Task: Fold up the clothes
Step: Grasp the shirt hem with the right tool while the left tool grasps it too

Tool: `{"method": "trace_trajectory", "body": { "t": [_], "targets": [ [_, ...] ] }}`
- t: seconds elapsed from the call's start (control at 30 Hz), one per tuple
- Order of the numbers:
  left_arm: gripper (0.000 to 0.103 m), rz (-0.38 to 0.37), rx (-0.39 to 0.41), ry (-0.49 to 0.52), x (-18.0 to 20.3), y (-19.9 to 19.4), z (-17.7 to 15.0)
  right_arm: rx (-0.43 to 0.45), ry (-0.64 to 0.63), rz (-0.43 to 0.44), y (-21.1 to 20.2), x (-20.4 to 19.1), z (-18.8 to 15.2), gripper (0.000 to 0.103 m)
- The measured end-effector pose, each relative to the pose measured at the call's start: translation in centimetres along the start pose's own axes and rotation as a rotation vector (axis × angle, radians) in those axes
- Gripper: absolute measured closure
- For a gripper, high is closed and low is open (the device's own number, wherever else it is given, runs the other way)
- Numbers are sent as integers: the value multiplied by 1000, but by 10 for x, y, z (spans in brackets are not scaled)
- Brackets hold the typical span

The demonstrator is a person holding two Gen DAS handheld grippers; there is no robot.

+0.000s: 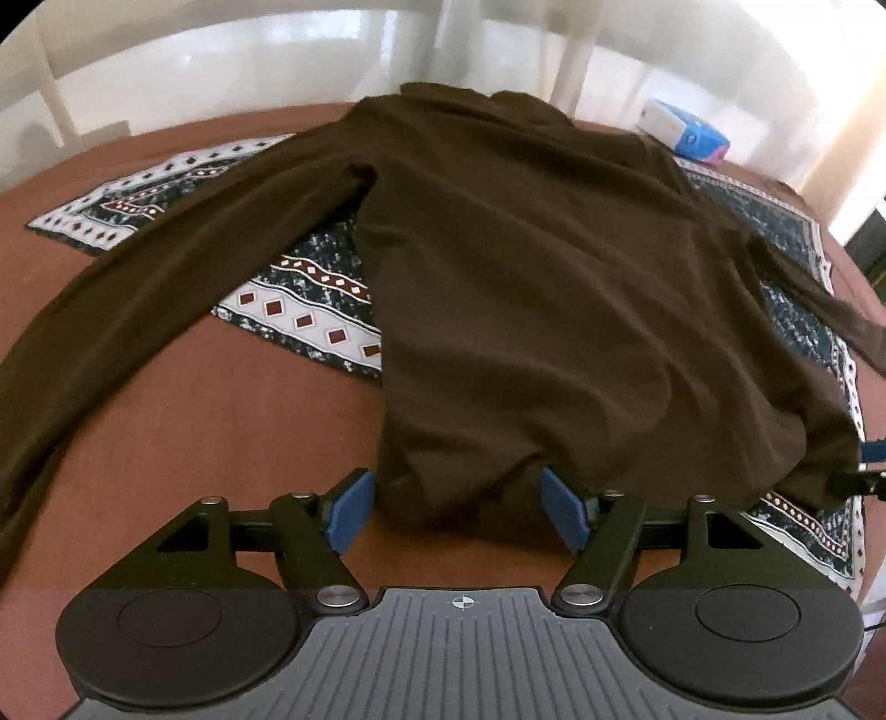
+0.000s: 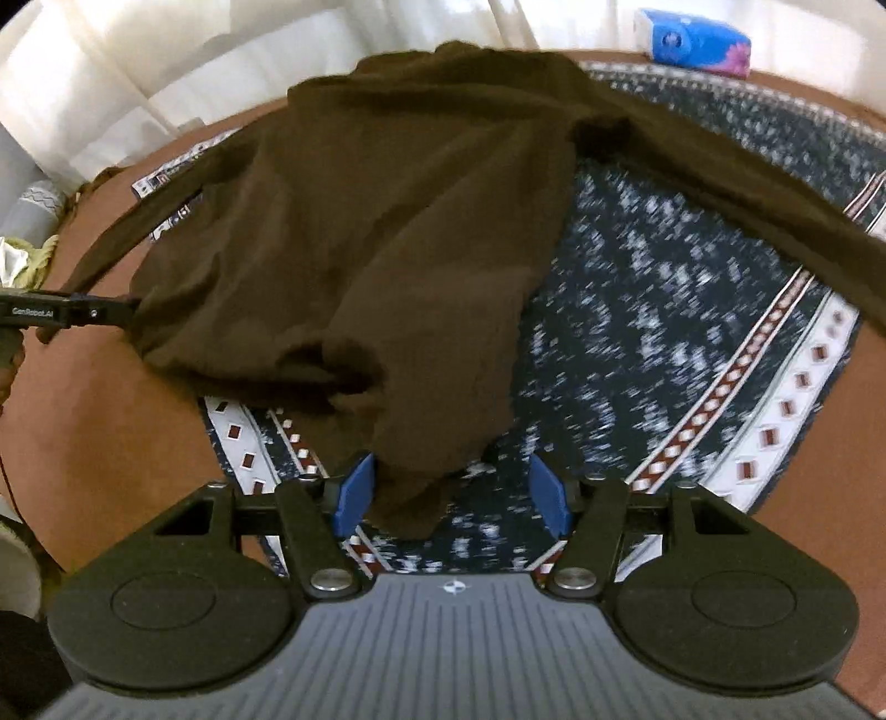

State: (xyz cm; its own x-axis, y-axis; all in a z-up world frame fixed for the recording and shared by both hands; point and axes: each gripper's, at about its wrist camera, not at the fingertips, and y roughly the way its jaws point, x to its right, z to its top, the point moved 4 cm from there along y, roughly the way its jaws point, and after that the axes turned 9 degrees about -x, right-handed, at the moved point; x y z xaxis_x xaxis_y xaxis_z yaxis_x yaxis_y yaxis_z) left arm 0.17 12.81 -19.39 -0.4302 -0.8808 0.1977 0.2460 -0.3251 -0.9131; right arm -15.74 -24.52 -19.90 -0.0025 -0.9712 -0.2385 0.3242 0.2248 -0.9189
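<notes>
A dark brown long-sleeved shirt (image 1: 526, 277) lies spread on a patterned cloth (image 1: 310, 299), its sleeves stretched out to both sides. My left gripper (image 1: 457, 512) stands open at the shirt's near left hem corner, and the bunched fabric lies between the blue pads (image 1: 349, 512) without being pinched. In the right wrist view the shirt (image 2: 360, 249) reaches down to my right gripper (image 2: 451, 495), which is open. The right hem corner hangs beside its left pad (image 2: 354, 493) and well clear of the other pad. The left gripper's body (image 2: 72, 313) shows at that view's left edge.
The patterned cloth (image 2: 664, 332) covers a reddish-brown table (image 1: 194, 415). A blue and white tissue pack (image 1: 684, 133) lies at the far right edge, also seen as the tissue pack (image 2: 692, 41). White furniture stands behind the table. Crumpled pale fabric (image 2: 22, 260) sits off the left side.
</notes>
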Motion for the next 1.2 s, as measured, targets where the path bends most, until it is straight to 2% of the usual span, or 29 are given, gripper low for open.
{"method": "trace_trajectory", "body": {
  "t": [0.03, 0.07, 0.1, 0.13, 0.17, 0.23, 0.3, 0.37, 0.47, 0.53, 0.6, 0.63, 0.7, 0.73, 0.77, 0.87, 0.97, 1.0, 1.07, 1.2],
  "targets": [
    [37, -11, -1, -1, -1, 2, 1, -6, 6, 7, 4, -2, 0, 38],
    [82, -27, -7, 2, -2, 1, 3, -7, 6, 23, 5, -4, 0, 46],
    [95, -47, -16, 7, -3, 0, 4, -12, 8, 41, 7, -6, 1, 75],
    [95, -67, -26, 12, -4, -2, 6, -38, 19, 77, 6, -6, 3, 91],
    [96, -98, -25, 15, -6, -8, 8, -53, 32, 118, 2, -6, 6, 97],
    [98, -168, -8, 21, -10, -25, 13, -59, 22, 174, -13, -8, 12, 98],
    [98, -211, 31, 28, -14, -44, 25, -32, -7, 232, -38, -11, 24, 99],
    [98, -231, 86, 19, -21, -60, 43, 37, -2, 283, -63, -7, 44, 99],
    [98, -225, 160, -22, -31, -59, 82, 155, 31, 291, -84, 4, 83, 99],
    [97, -194, 189, -62, -34, -42, 108, 209, 56, 247, -78, 13, 113, 99],
    [86, -169, 184, -100, -36, -19, 131, 219, 91, 179, -57, 24, 141, 99],
    [70, -154, 167, -106, -35, -7, 140, 211, 121, 153, -43, 30, 152, 99],
    [60, -105, 132, -106, -34, 11, 151, 167, 191, 103, -10, 44, 169, 98],
    [51, -85, 115, -105, -35, 18, 154, 140, 225, 85, 4, 50, 172, 97],
    [46, -73, 108, -108, -38, 20, 156, 116, 257, 70, 17, 55, 175, 96],
    [43, -60, 109, -129, -55, 17, 158, 95, 324, 61, 34, 64, 172, 93],
    [41, -50, 138, -140, -73, -2, 151, 133, 335, 91, 16, 64, 163, 85],
    [41, -45, 141, -114, -74, -7, 148, 153, 327, 86, 6, 64, 159, 74],
    [41, -27, 133, -40, -70, -12, 141, 179, 318, 74, -10, 62, 151, 65],
    [41, 78, 114, 157, -39, 6, 131, 166, 281, 61, -20, 51, 142, 65]
  ]
}}
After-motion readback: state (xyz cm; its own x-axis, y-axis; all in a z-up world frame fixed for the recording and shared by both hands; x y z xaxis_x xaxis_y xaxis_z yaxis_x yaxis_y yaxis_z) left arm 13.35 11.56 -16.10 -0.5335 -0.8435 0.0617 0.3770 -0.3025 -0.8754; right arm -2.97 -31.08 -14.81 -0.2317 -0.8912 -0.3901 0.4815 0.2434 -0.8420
